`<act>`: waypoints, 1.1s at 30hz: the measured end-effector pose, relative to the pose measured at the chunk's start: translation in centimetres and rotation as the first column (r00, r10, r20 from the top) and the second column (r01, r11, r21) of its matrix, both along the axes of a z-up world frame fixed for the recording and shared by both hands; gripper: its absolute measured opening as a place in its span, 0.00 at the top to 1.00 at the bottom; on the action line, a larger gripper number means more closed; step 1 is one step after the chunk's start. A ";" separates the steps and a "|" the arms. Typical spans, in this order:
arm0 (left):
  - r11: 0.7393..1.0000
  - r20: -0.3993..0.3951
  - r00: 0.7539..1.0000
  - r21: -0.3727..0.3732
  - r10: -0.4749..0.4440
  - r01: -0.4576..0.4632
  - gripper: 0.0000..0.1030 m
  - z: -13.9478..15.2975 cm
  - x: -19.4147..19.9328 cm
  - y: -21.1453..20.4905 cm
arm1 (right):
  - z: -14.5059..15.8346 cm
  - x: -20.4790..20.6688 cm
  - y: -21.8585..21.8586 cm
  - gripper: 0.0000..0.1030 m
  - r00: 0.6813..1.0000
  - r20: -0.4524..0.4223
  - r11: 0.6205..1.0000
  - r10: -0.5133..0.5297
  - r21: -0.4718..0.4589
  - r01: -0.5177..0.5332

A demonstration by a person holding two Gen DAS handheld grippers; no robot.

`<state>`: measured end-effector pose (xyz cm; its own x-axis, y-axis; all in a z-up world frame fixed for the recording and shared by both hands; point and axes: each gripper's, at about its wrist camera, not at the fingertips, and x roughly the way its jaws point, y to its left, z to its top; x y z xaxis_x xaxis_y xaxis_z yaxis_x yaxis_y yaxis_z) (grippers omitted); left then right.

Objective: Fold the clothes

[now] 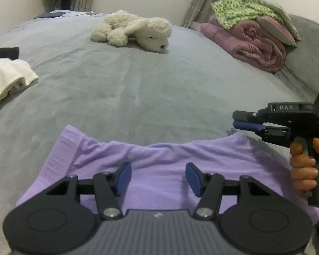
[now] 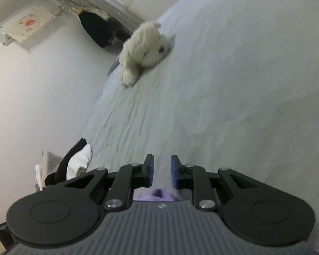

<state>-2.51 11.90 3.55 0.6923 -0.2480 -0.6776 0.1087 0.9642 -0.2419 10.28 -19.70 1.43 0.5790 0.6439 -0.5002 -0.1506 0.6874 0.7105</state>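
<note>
A lilac garment (image 1: 159,163) lies spread on the grey bed (image 1: 127,89), close to the front. My left gripper (image 1: 158,178) is open and empty, held just above the garment's middle. My right gripper (image 1: 242,120) shows in the left wrist view at the garment's far right corner, rolled on its side, its jaws a small gap apart and empty. In the right wrist view the right gripper (image 2: 162,171) has its blue pads (image 2: 174,173) slightly apart, with a bit of the lilac garment (image 2: 159,193) under its base.
A white plush dog (image 1: 134,30) lies mid-bed, also in the right wrist view (image 2: 143,51). Folded white clothes (image 1: 8,80) and a dark item (image 1: 4,53) sit at left. A pink quilt (image 1: 248,42) with green cloth (image 1: 242,8) is at right.
</note>
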 end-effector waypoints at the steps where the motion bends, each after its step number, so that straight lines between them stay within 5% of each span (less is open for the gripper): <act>1: 1.000 0.001 1.000 -0.011 0.009 -0.009 0.43 0.0 0.0 0.4 | 0.2 -0.1 0.0 0.79 1.000 0.010 1.000 -0.003 -0.013 0.003; 5: 0.998 0.018 0.999 -0.054 0.040 -0.039 0.43 0.6 0.2 1.5 | 1.0 -0.4 -0.1 0.79 0.998 0.061 0.998 -0.006 -0.055 0.009; 10: 0.996 0.009 0.996 0.013 0.091 -0.091 0.43 0.5 0.9 2.2 | 2.7 -0.9 0.4 0.76 0.983 0.142 0.980 0.120 -0.177 -0.094; 14: 0.992 -0.027 0.993 0.039 0.118 -0.117 0.45 -0.1 1.3 2.6 | 2.2 -2.4 5.0 0.77 0.924 0.164 0.862 0.345 -0.444 -0.243; 15: 0.992 -0.028 0.992 0.045 0.120 -0.119 0.45 -0.1 1.1 2.7 | 1.7 -2.7 6.0 0.85 0.917 0.154 0.827 0.367 -0.506 -0.246; 16: 0.991 -0.030 0.992 0.051 0.124 -0.122 0.47 -0.1 1.0 2.8 | 1.1 -3.0 6.9 0.89 0.912 0.142 0.788 0.385 -0.566 -0.245; 20: 0.990 -0.040 0.989 0.025 0.143 -0.142 0.58 -0.2 0.4 3.9 | 1.0 -3.1 7.4 0.93 0.922 0.162 0.764 0.351 -0.619 -0.182; 23: 0.990 -0.043 0.989 0.019 0.142 -0.141 0.62 -0.2 0.1 4.3 | 1.1 -3.9 8.8 0.94 0.909 0.200 0.707 0.365 -0.695 -0.130; 31: 0.986 -0.033 0.988 -0.061 0.153 -0.155 0.63 0.5 -1.0 6.3 | 1.7 -4.0 10.2 0.92 0.923 0.247 0.685 0.294 -0.728 -0.024; 33: 0.983 -0.024 0.988 -0.091 0.156 -0.157 0.59 0.8 -1.2 7.0 | 2.3 -5.2 11.0 0.79 0.911 0.276 0.671 0.307 -0.742 -0.002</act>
